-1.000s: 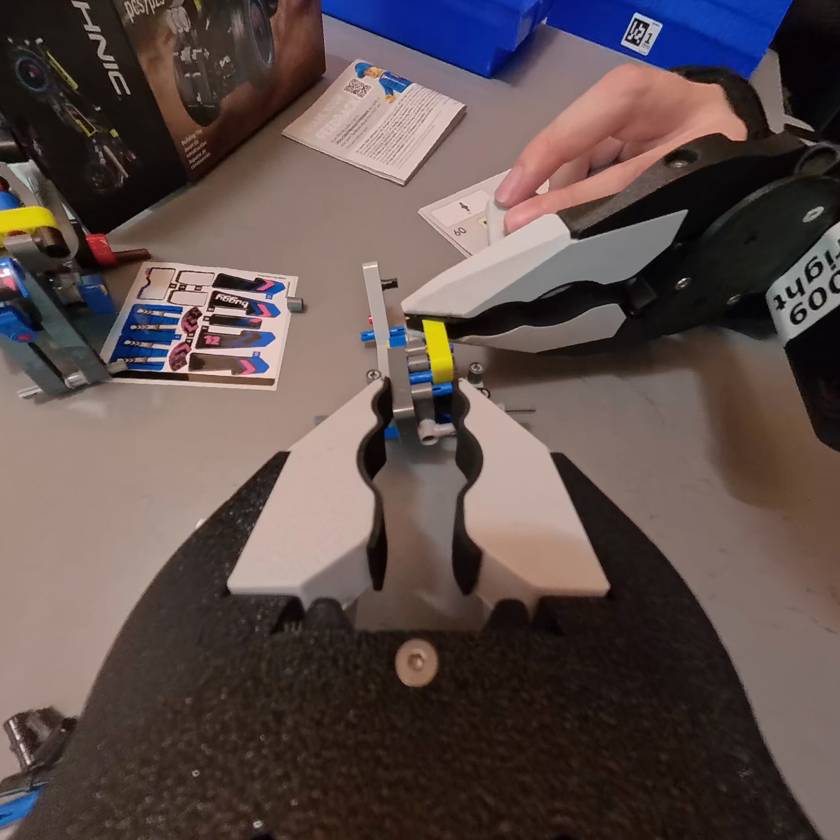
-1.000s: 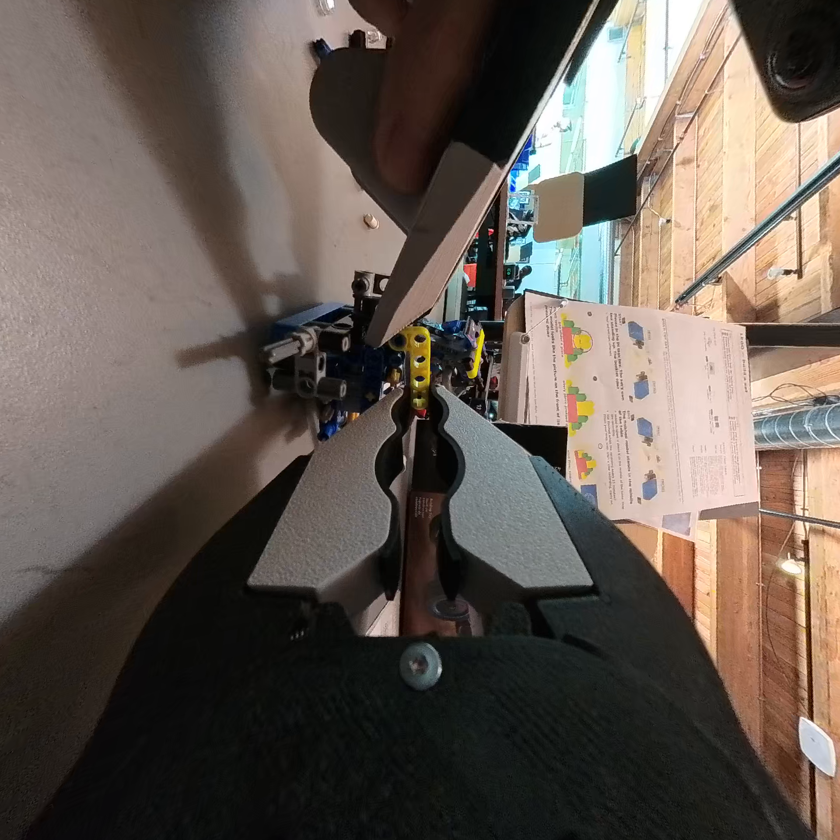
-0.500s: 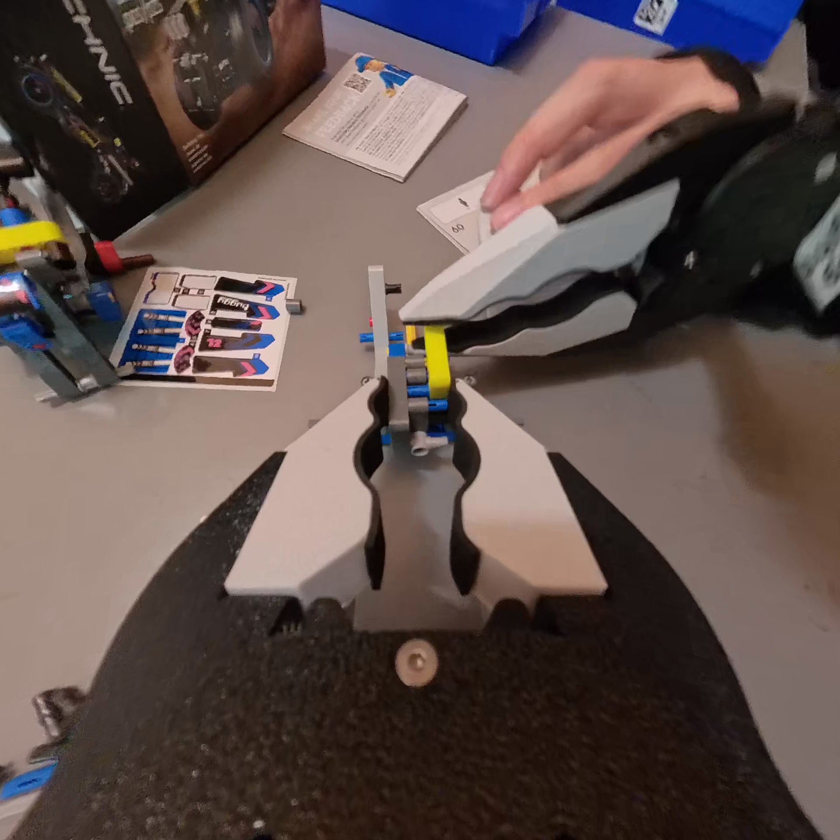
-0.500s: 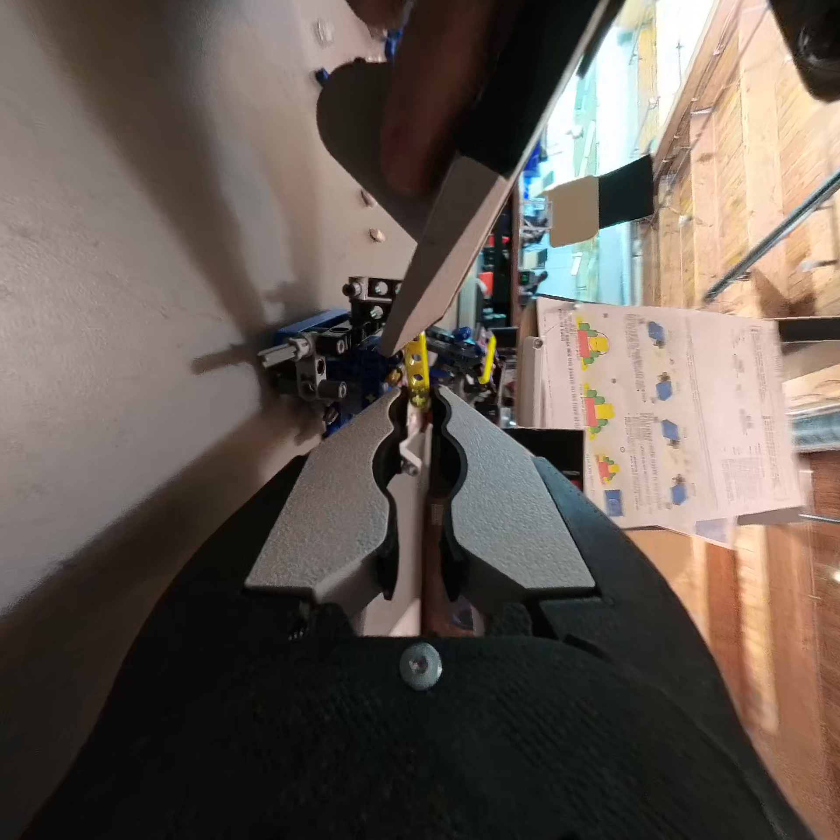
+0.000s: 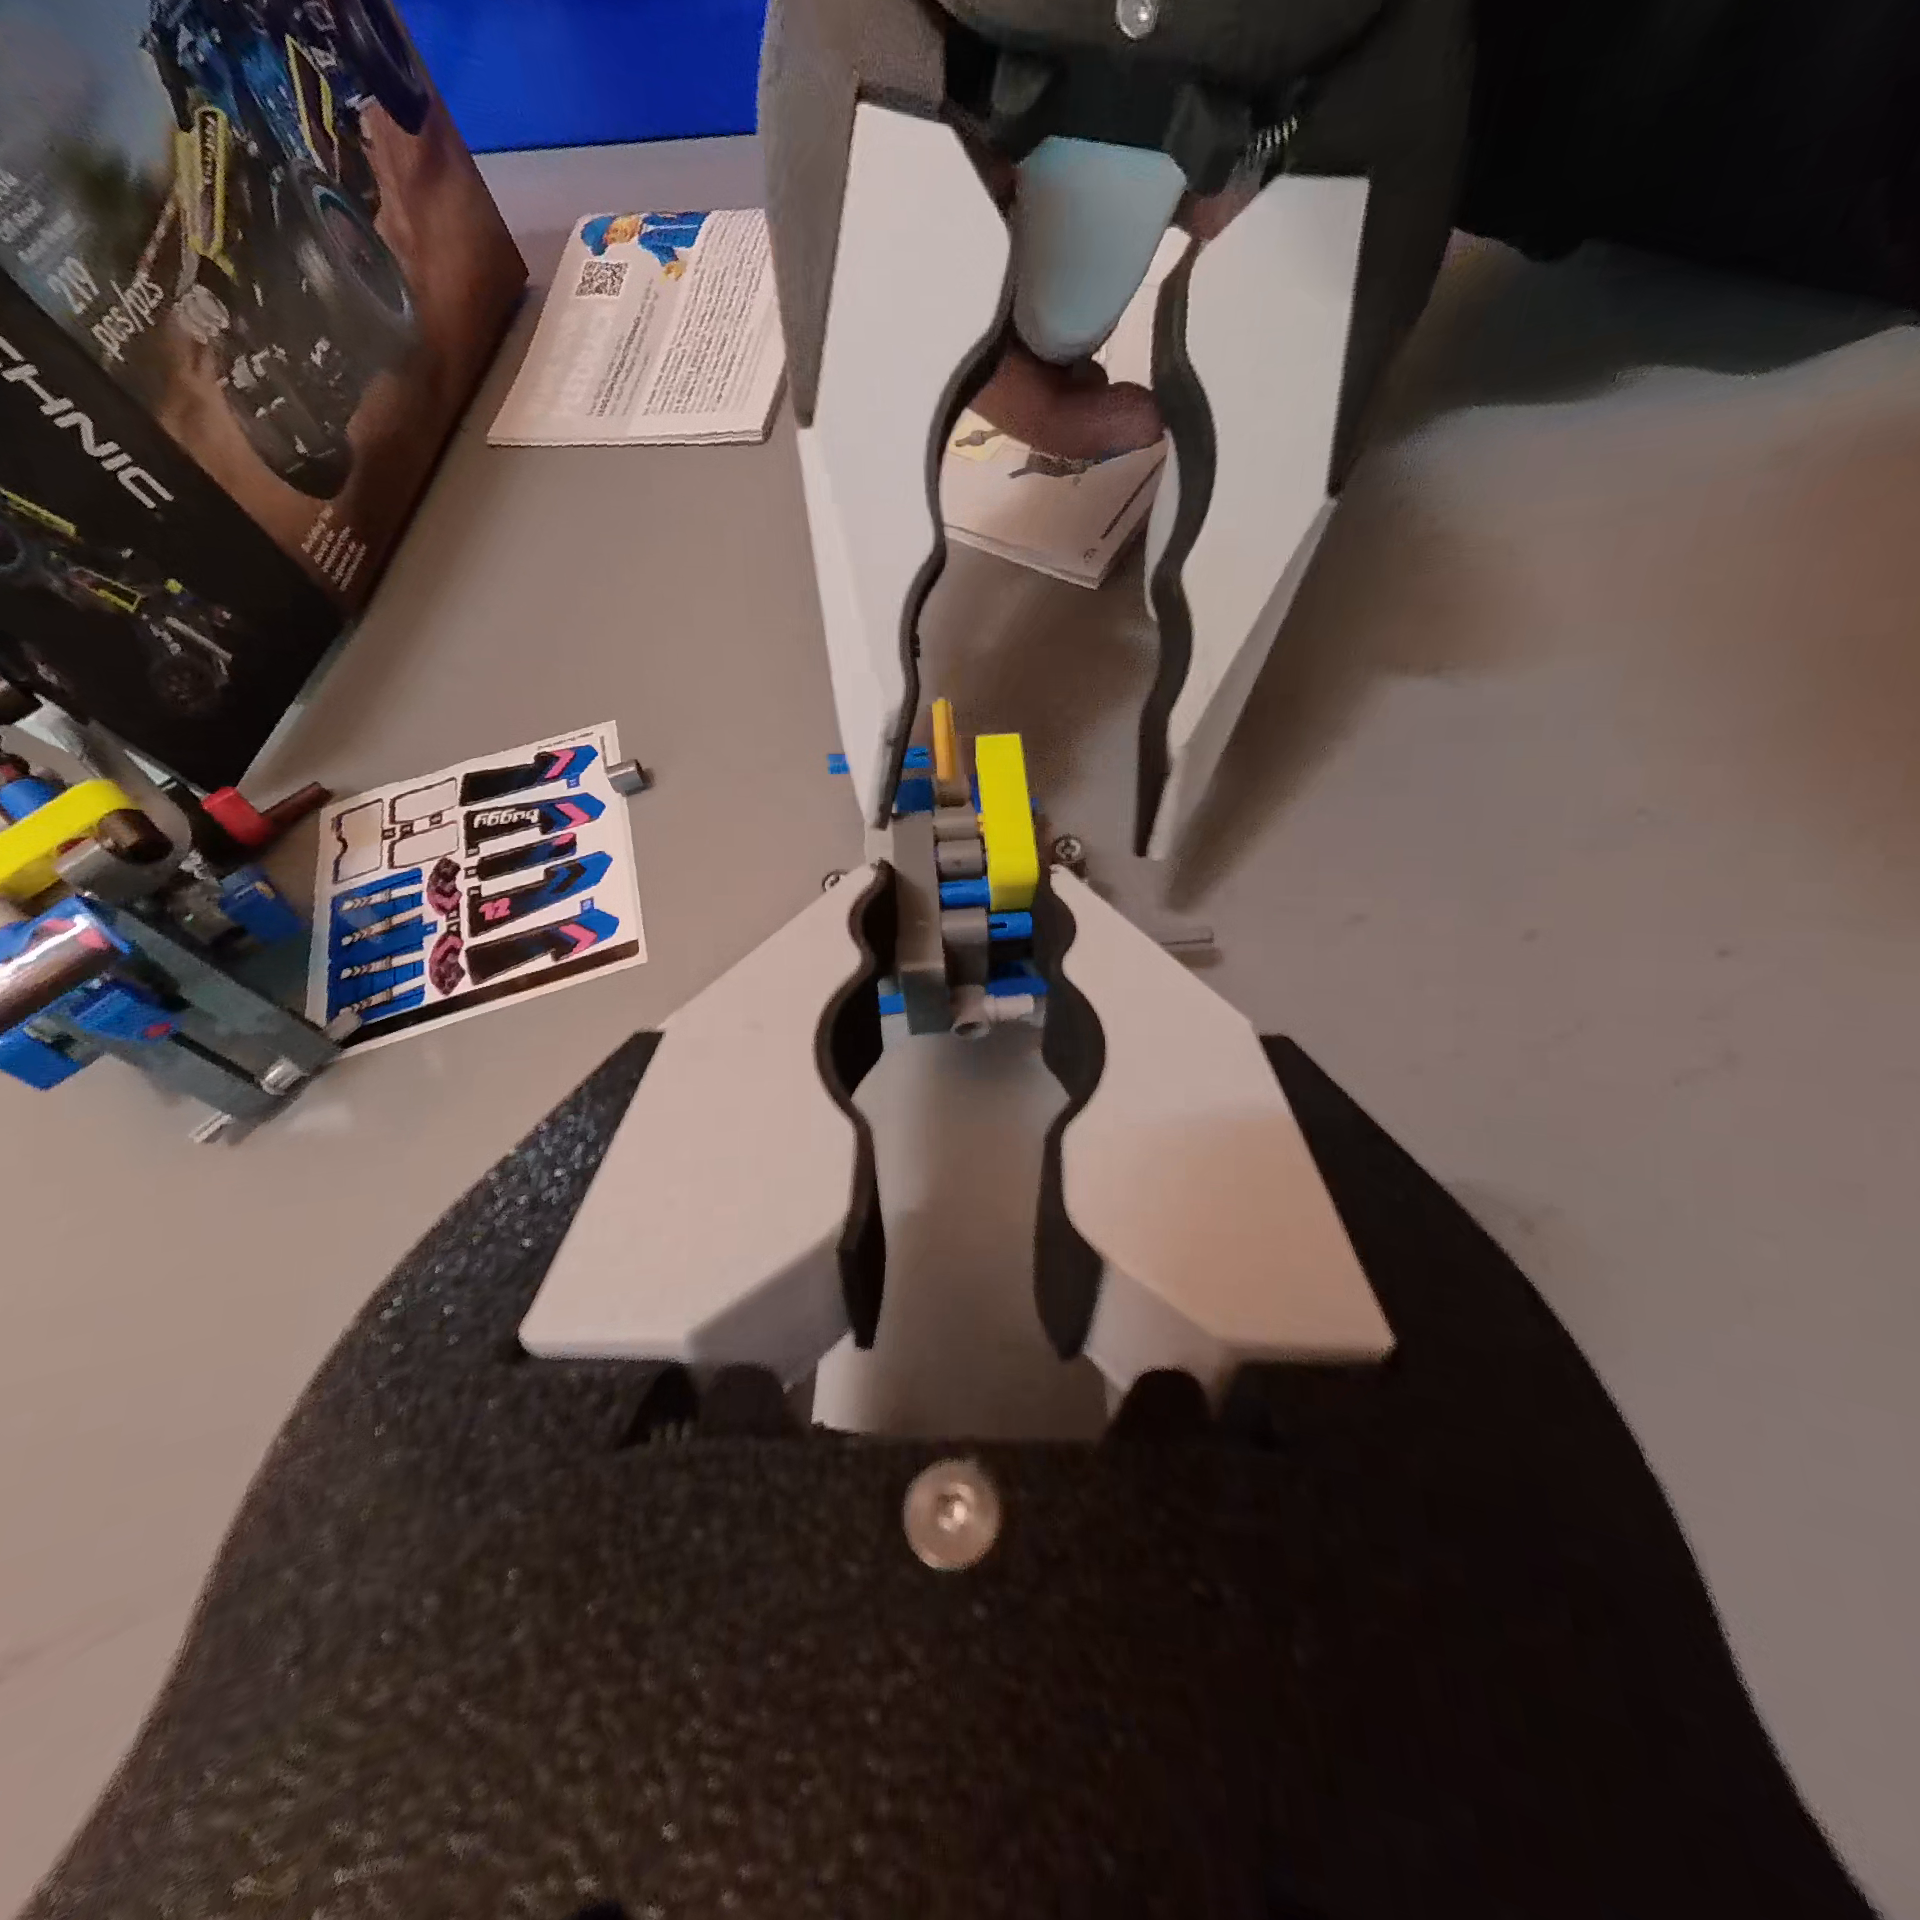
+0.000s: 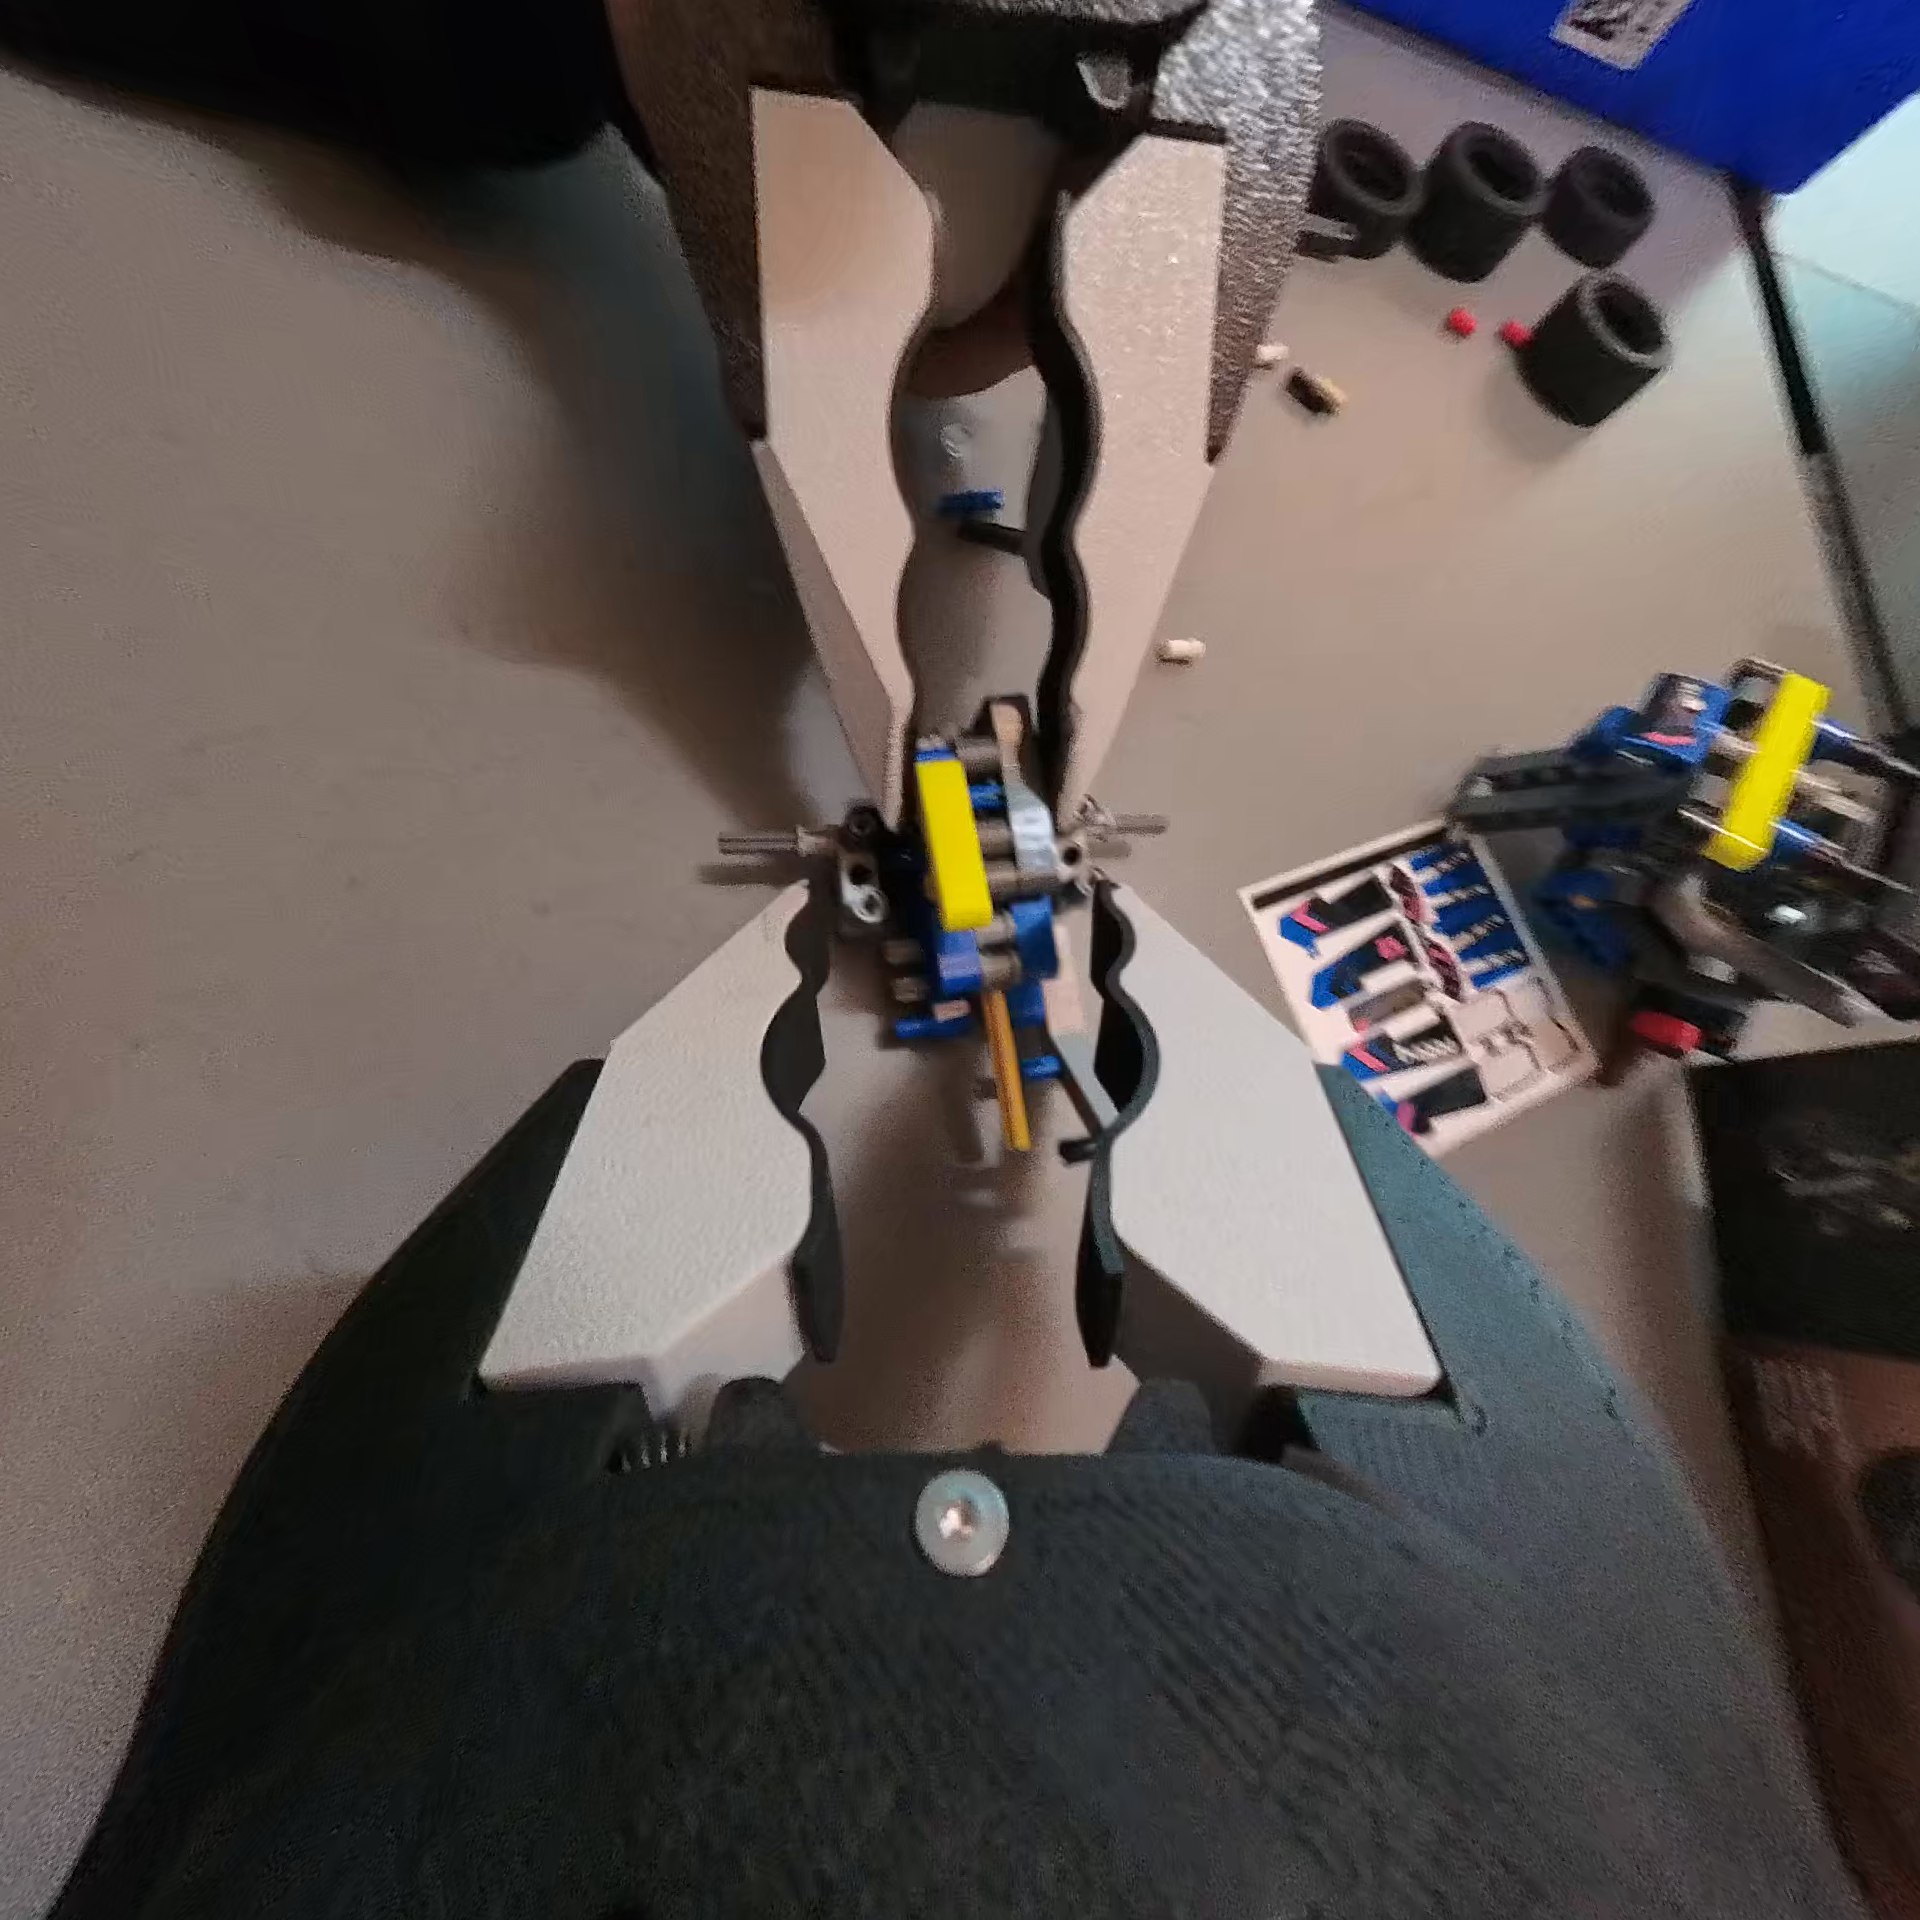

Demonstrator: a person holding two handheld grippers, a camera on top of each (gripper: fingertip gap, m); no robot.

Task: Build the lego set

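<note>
The left gripper [image 5: 961, 914] pinches a small lego sub-assembly [image 5: 966, 894] between its two fingertips, the jaws closed in against the grey beam on one side and the blue pins on the other; the piece stands on the grey table [image 5: 1558, 935], just ahead of the camera toward 12 o'clock, with a yellow beam [image 5: 1006, 816] on its right flank and a thin yellow axle [image 5: 942, 732] poking up behind. Facing it from 12 o'clock, the right gripper [image 5: 1013, 831] reaches down with its jaws spread, one fingertip beside the assembly's left edge and the other well clear at its right. In the right wrist view the same sub-assembly [image 6: 971, 894] sits between both pairs of fingers, the right gripper [image 6: 951, 925] open around it without touching it on either side, the left gripper [image 6: 982, 769] clamping it from 12 o'clock. At 9 o'clock in the left view lies a sticker sheet [image 5: 478, 883], a larger blue and grey partial build [image 5: 114, 935] beyond it, and the set's box [image 5: 208, 291] at 10 o'clock with a leaflet [image 5: 644, 322] beside it. Four black tyres [image 6: 1496, 239] lie at 1 o'clock in the right view
</note>
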